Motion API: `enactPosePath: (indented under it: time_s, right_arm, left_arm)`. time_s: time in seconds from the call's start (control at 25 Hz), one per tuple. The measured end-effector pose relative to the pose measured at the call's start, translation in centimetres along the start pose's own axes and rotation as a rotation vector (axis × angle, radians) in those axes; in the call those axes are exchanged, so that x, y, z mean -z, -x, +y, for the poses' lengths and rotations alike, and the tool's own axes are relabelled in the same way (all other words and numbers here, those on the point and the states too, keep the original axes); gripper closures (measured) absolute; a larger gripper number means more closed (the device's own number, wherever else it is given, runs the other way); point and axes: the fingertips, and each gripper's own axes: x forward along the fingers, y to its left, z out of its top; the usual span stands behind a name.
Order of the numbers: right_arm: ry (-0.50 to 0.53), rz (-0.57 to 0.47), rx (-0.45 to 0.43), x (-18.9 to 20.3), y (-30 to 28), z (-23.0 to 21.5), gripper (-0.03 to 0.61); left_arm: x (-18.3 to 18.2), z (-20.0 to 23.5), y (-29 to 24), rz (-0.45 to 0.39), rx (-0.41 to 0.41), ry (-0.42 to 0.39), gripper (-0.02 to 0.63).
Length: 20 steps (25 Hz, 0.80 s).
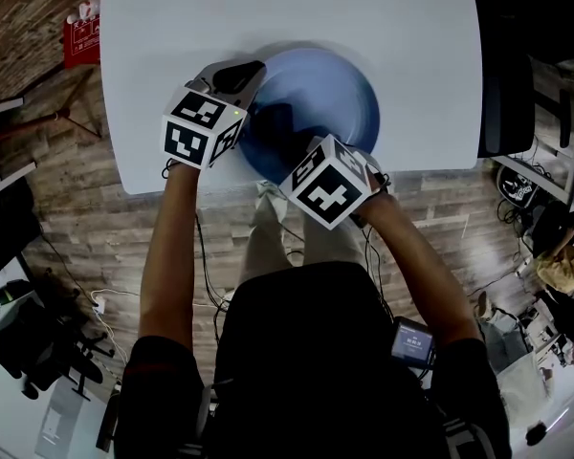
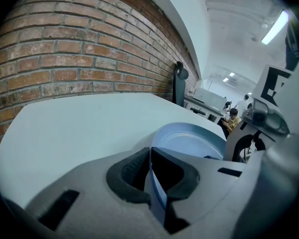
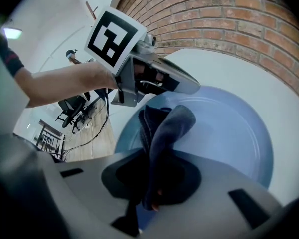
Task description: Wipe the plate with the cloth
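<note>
A brick wall runs along the far side of a white table. A blue plate lies flat near the table's front edge, close to the person. The left gripper has its jaws closed on the plate's left rim, with the thin edge pinched between them. The right gripper is clamped on the dark cloth, and the cloth's bunched free end rests on the plate's surface.

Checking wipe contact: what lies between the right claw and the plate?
The dark cloth. It is pinched in the right claw and bunched down onto the inside of the blue plate, as the right gripper view shows.
</note>
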Motion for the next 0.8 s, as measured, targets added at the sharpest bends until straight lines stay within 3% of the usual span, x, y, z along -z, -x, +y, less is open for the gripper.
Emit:
enactPosePath:
  time_s: [0.52,0.8]
  right_arm:
    - [-0.049,-0.05,0.059,-1.9,0.1,-2.8,0.518]
    - [-0.144,-0.075,0.087,-1.7,1.0,-4.8,0.518]
  left_arm:
    - [0.1,0.1,0.0,-0.004,0.006,-0.004,0.584]
    - [0.2,0.0,0.2,-0.006,0.014,0.004,0.584]
